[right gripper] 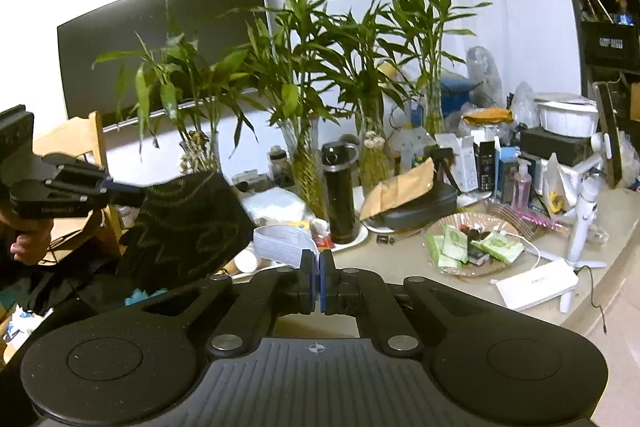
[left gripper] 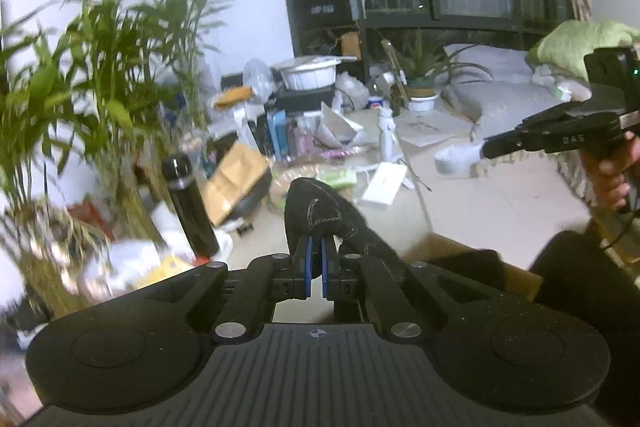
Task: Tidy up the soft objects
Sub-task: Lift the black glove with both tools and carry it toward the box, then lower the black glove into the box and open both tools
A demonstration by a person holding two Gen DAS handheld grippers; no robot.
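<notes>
My left gripper [left gripper: 316,247] is shut on a black cloth with pale stitching [left gripper: 316,211], held up in the air. In the right wrist view the same cloth [right gripper: 188,223] hangs from the left gripper [right gripper: 128,193] at the left. My right gripper [right gripper: 317,261] is shut on the edge of a white ribbed sock [right gripper: 280,247]. In the left wrist view the right gripper [left gripper: 486,149] is at the right with the white sock [left gripper: 456,157] hanging from its tip.
A cluttered table [right gripper: 400,263] holds bamboo plants in vases [right gripper: 304,75], a black flask [right gripper: 340,191], a glass dish of green packets [right gripper: 472,247], a white box [right gripper: 536,283] and a phone stand [right gripper: 584,203]. A wooden chair [right gripper: 84,143] stands left. A mattress [left gripper: 508,95] lies on the floor.
</notes>
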